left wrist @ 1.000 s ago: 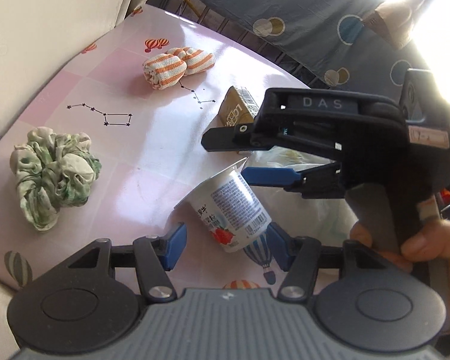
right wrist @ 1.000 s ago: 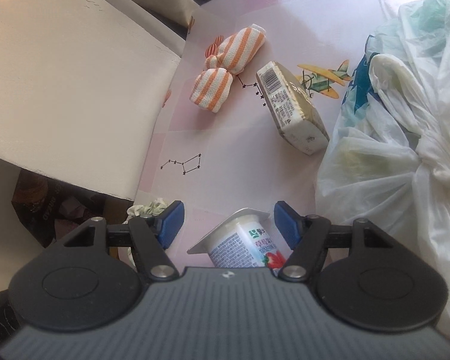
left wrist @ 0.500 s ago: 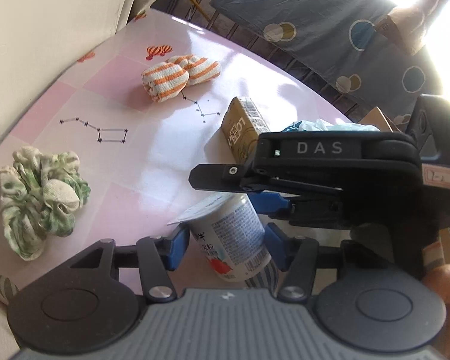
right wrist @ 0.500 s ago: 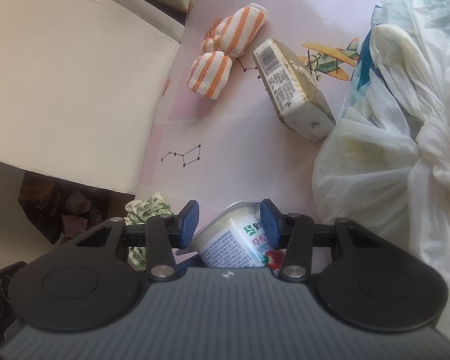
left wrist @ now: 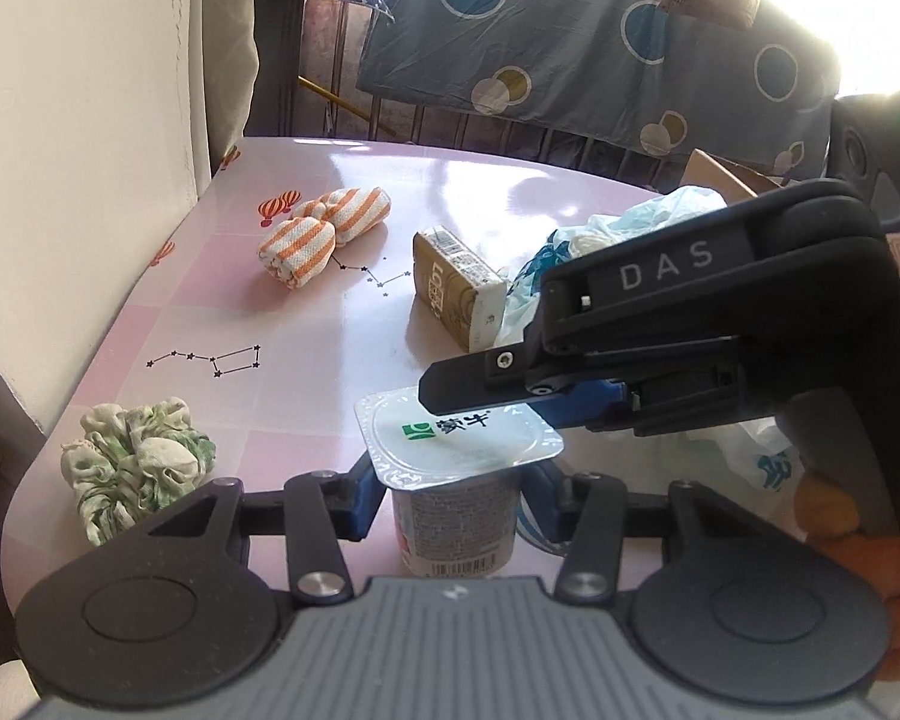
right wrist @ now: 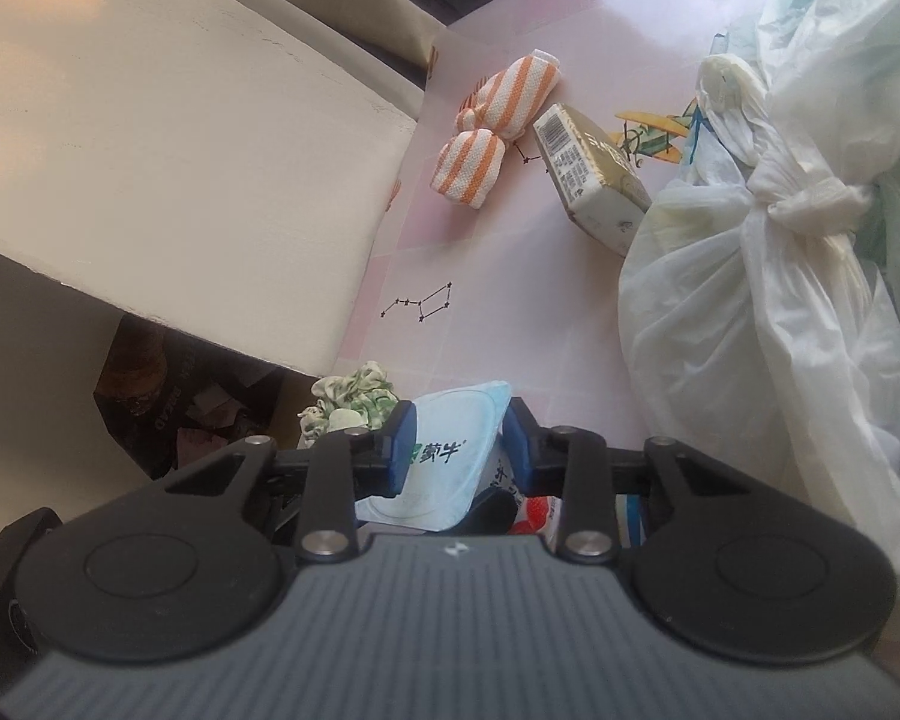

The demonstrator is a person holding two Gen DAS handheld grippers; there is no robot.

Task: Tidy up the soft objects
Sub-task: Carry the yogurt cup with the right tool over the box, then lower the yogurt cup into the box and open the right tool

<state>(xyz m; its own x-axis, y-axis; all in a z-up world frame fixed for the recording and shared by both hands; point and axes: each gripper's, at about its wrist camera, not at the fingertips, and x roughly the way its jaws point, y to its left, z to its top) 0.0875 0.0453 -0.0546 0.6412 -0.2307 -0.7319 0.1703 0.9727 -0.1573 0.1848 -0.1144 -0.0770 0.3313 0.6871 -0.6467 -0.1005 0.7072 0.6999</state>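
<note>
We are standing the yogurt cup (left wrist: 456, 516) upright now; a second ago it was lying tilted on the pink table (left wrist: 306, 324). Both sets of jaws are closing on it: the left gripper (left wrist: 450, 498) is pressing the cup's sides, and the right gripper (right wrist: 457, 447) is pinching across the foil lid. That frees us to sort the soft things (the green scrunchie (left wrist: 135, 465) lying near the table's left edge, the striped cloth (left wrist: 321, 231) far left). Open room is lying in the middle; the carton (left wrist: 459, 294) and plastic bags (right wrist: 780, 276) are crowding the right.
</note>
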